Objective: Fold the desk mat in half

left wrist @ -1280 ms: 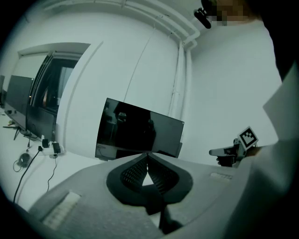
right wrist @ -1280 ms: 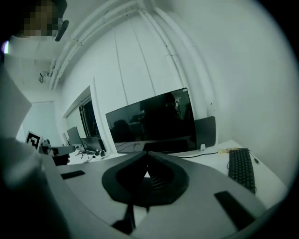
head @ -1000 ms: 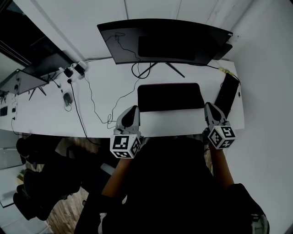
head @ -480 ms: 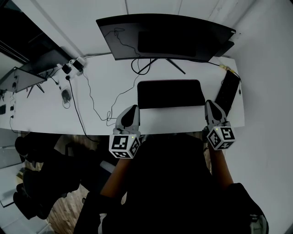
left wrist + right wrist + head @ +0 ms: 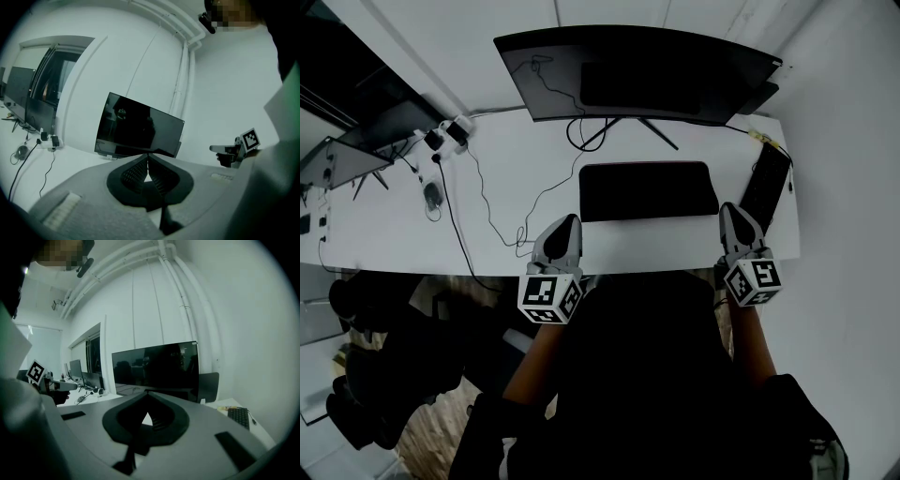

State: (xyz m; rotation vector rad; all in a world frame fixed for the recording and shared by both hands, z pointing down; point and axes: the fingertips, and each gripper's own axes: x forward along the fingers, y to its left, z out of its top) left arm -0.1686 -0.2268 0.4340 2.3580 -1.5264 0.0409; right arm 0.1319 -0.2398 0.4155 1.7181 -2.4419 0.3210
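The black desk mat (image 5: 647, 190) lies flat on the white desk (image 5: 506, 178), in front of the monitor. My left gripper (image 5: 568, 223) hovers by the desk's front edge, just off the mat's near left corner. In the left gripper view, the left gripper (image 5: 149, 158) is shut with nothing visible between its pads. My right gripper (image 5: 730, 210) sits off the mat's near right corner. The right gripper view shows the right gripper (image 5: 147, 393) shut and empty too. Both point toward the monitor. From the gripper views the mat is hidden behind the gripper bodies.
A wide curved monitor (image 5: 637, 75) stands at the back. A black keyboard (image 5: 766, 187) lies angled at the right edge. Cables (image 5: 487, 202), a mouse (image 5: 431, 194) and a power strip (image 5: 450, 136) lie to the left. A second screen (image 5: 356, 159) stands at far left.
The desk, mat and monitor have slid slightly up in the head view. The left gripper has drifted a little left and down. Both grippers stay shut.
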